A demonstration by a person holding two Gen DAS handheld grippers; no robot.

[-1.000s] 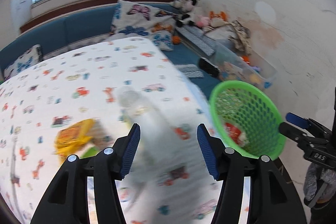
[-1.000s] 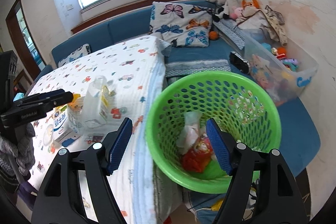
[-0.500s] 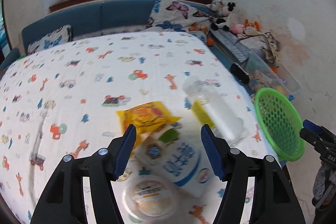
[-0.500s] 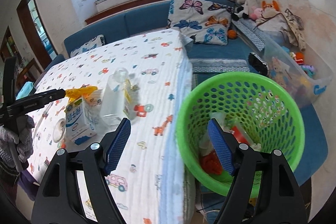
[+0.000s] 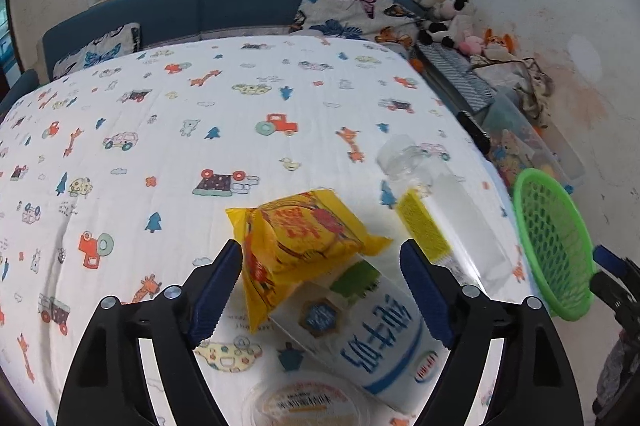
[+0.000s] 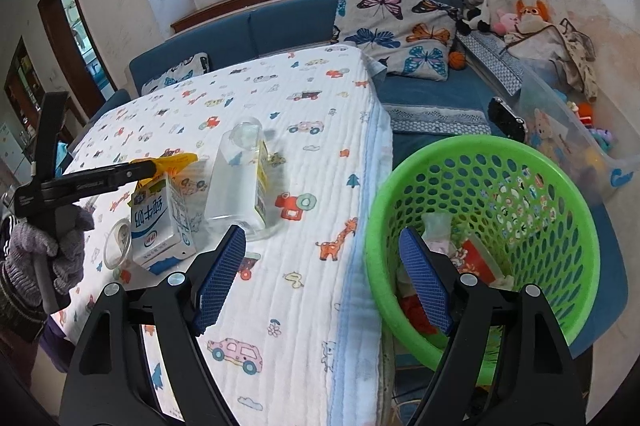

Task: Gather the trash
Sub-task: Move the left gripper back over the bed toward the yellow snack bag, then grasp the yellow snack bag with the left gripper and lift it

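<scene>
Both wrist views tilt down over the table (image 5: 168, 130), sharing the milk carton (image 5: 372, 338) and basket (image 6: 500, 162).

Right gripper (image 6: 322, 276) opening, nothing between jaws. Green basket (image 6: 572, 194) right, trash inside. Milk carton (image 6: 160, 222), clear bottle (image 6: 240, 178) left on table (image 6: 312, 306).

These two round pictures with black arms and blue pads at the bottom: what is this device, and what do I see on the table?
A person holds one hand-held gripper in each hand, each carrying a wide-angle camera that looks along its fingers. The left hand-held gripper hovers over trash on the printed tablecloth: a yellow snack packet, a milk carton, a clear bottle and a small round lid. The right hand-held gripper sits between table and green basket, which already contains trash. Both jaws are opening; nothing is held.
</scene>
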